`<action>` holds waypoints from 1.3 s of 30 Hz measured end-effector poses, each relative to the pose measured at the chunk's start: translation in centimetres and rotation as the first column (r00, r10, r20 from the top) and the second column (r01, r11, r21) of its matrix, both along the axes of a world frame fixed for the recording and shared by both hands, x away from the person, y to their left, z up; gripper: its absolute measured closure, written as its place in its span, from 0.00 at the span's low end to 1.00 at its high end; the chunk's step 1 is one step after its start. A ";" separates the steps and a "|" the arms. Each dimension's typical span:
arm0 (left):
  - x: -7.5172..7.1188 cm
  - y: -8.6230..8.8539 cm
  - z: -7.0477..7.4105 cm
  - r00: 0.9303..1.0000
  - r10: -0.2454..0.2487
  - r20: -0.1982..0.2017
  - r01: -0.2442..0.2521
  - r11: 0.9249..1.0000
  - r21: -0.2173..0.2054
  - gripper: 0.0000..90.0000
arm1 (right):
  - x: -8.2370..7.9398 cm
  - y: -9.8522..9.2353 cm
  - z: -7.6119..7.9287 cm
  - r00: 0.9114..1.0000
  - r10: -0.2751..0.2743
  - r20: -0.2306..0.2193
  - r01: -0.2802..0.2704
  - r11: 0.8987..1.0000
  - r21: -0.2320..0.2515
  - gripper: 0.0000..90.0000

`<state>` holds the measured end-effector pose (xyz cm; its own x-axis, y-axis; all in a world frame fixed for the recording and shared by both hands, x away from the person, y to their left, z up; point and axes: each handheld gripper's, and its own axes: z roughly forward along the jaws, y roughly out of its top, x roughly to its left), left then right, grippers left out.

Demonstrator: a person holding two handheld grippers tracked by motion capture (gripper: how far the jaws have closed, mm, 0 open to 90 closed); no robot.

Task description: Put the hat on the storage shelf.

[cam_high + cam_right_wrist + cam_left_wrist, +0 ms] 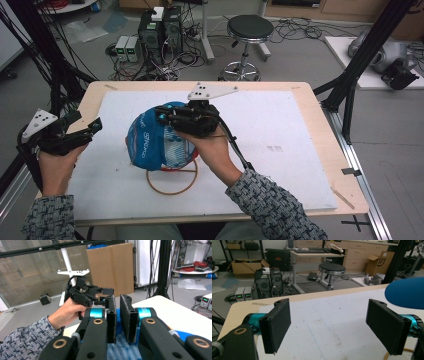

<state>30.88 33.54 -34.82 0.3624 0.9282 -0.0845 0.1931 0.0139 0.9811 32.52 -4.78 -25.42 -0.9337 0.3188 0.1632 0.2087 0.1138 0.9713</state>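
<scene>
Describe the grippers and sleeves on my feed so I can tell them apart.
Both are black frames with teal collars behind flat black pads, each topped by a pale three-cornered plate with dark dots. A black cable trails from the right gripper. Sleeves are grey-black woven.

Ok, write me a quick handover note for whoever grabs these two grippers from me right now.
Left gripper: open, nothing between its jaws, held at the left edge of the table, clear of the cap.
Right gripper: on top of the blue cap, jaws nearly together with a narrow gap; whether they pinch the cloth cannot be told.
Things: the cap sits domed on the white mat, mid-table. A wooden ring lies on the mat under its near edge, partly covered.
Done: the right gripper has reached the cap.
Left: likely get a sure grip on the cap and lift or shift it; the left gripper is free to help.
</scene>
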 end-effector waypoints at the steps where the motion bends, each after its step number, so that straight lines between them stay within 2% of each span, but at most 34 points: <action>1: 0.0 0.0 0.0 1.000 0.000 0.000 0.000 1.000 0.000 0.23 | 0.0 0.0 0.0 1.000 -0.001 0.001 0.001 1.000 -0.003 0.90; 15: 0.0 0.0 0.0 1.000 -0.002 0.000 0.002 1.000 -0.002 0.23 | 0.0 -0.2 0.1 1.000 -0.022 0.013 0.022 1.000 -0.003 0.81; 18: 0.0 0.0 0.0 1.000 -0.003 -0.001 0.003 1.000 -0.001 0.23 | 0.0 -0.3 0.2 0.999 -0.029 0.018 0.029 1.000 0.000 0.74; 22: 0.0 0.0 0.0 1.000 -0.002 -0.001 0.002 1.000 -0.001 0.23 | 0.0 -0.8 0.4 0.999 -0.044 0.023 0.043 0.999 0.012 0.70; 29: 0.0 0.0 0.0 1.000 0.000 0.000 0.000 1.000 -0.003 0.23 | 0.2 -2.6 1.1 0.995 -0.091 0.039 0.090 0.995 0.038 0.67; 39: -0.1 0.1 0.0 1.000 0.003 0.002 -0.003 1.000 -0.006 0.23 | 0.6 -6.6 1.4 0.979 -0.198 0.051 0.194 0.979 0.068 0.63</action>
